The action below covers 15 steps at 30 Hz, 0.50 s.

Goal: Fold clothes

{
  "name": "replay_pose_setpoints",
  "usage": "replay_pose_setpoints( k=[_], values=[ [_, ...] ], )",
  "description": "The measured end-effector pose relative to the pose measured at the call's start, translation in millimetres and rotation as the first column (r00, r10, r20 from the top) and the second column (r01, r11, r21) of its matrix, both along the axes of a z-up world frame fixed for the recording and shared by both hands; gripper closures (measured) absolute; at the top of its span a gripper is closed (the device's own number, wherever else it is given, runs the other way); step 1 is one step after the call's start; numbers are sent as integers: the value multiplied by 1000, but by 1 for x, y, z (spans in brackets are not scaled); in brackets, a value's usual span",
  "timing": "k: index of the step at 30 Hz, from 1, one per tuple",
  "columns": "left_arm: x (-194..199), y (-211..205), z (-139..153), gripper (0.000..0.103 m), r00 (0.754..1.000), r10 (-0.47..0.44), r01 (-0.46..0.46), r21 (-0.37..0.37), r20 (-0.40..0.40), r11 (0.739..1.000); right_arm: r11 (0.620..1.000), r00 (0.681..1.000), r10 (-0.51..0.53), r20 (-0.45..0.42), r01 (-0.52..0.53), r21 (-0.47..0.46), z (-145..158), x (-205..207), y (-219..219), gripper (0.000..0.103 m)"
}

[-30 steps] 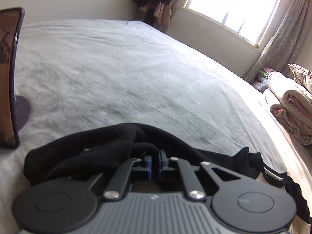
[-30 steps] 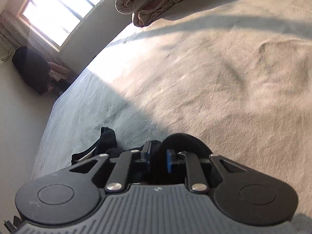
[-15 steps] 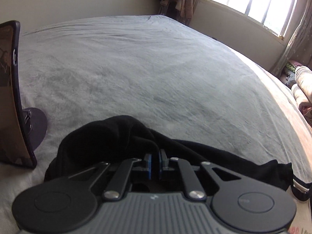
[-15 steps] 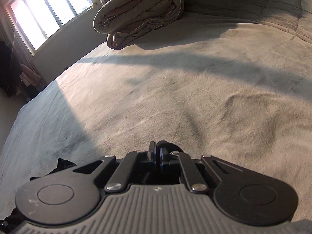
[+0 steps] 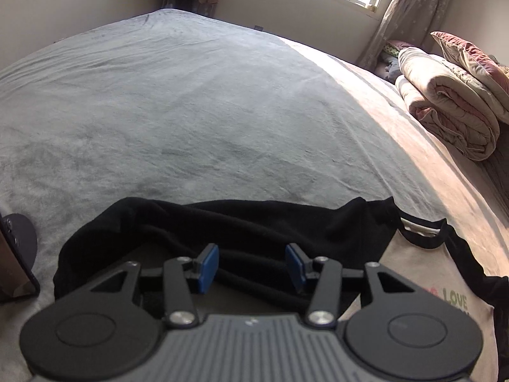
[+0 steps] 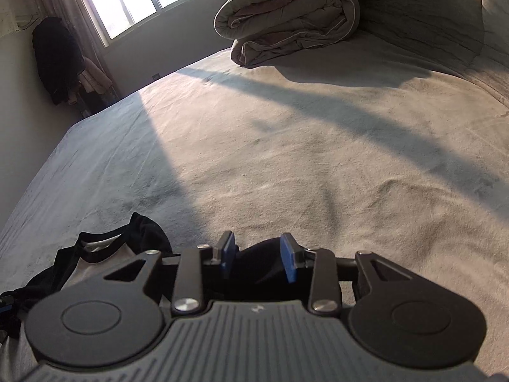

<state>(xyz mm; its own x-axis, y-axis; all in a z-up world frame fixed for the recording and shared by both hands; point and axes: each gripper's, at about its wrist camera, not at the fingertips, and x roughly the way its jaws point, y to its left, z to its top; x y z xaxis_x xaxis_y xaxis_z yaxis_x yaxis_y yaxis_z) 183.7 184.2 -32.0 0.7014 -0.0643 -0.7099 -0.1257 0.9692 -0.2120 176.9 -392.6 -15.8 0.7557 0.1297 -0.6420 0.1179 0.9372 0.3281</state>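
Note:
A cream shirt with black sleeves and a "LOVE" print (image 5: 455, 302) lies on the grey bed cover (image 5: 191, 111) close under both grippers. My left gripper (image 5: 251, 265) hovers over the black sleeve (image 5: 222, 222); its jaws are opening, the blue pads (image 5: 206, 265) stand apart, and the cloth lies loose beneath them. My right gripper (image 6: 257, 258) sits above the other black sleeve (image 6: 259, 262). Its jaws are also opening, and the pads do not press the fabric. The shirt's collar and body (image 6: 95, 254) show to its left.
A rolled duvet (image 5: 451, 111) (image 6: 286, 25) lies on the bed at the far side, near the headboard. A dark phone on a round stand (image 5: 14, 270) sits at the left edge. Hanging clothes (image 6: 57, 60) and a bright window are beyond the bed.
Both grippers were shut on black sleeve fabric; both have now spread their jaws, let the cloth drop and lifted a little while rolling level.

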Motion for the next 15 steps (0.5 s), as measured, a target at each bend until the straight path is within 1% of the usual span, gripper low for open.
replay_pose_setpoints(
  k=[4,8,13,15],
  values=[
    [46,-22,-18,55,996,-92,92,57,3,994,996,996,85,3,-85,-5,-6,36,35,67],
    [76,-43,-36,55,986,-166,162,152,14,975,987,986,163,-30,-163,-9,-24,73,69,67],
    [90,-54,-49,55,974,-224,213,229,21,950,972,971,231,-58,-233,-26,-47,108,103,67],
    [92,-54,-51,55,972,-232,221,237,22,946,971,970,235,-67,-237,-38,-55,118,110,67]
  ],
)
